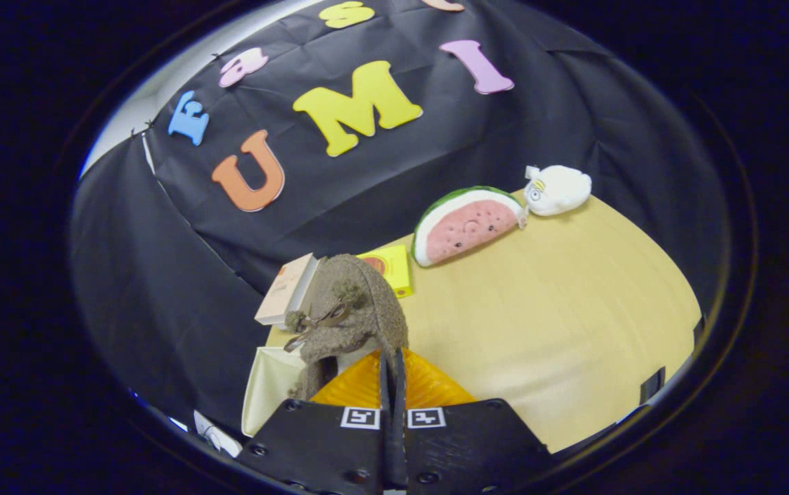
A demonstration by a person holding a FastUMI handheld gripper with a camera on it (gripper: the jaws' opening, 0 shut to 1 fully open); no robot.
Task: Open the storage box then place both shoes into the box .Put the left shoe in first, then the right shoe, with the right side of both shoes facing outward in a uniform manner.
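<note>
Claw [392,375] — square coded markers, screws

Tan table [559,309] bears watermelon plush [466,225], white plush [558,190].

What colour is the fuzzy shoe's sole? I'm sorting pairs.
Orange, ribbed; the fuzzy brown shoe's sole faces the gripper in the gripper view.

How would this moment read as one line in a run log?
gripper: shut on shoe | shoe: lifted, sole visible | beyond: table, watermelon plush
</note>
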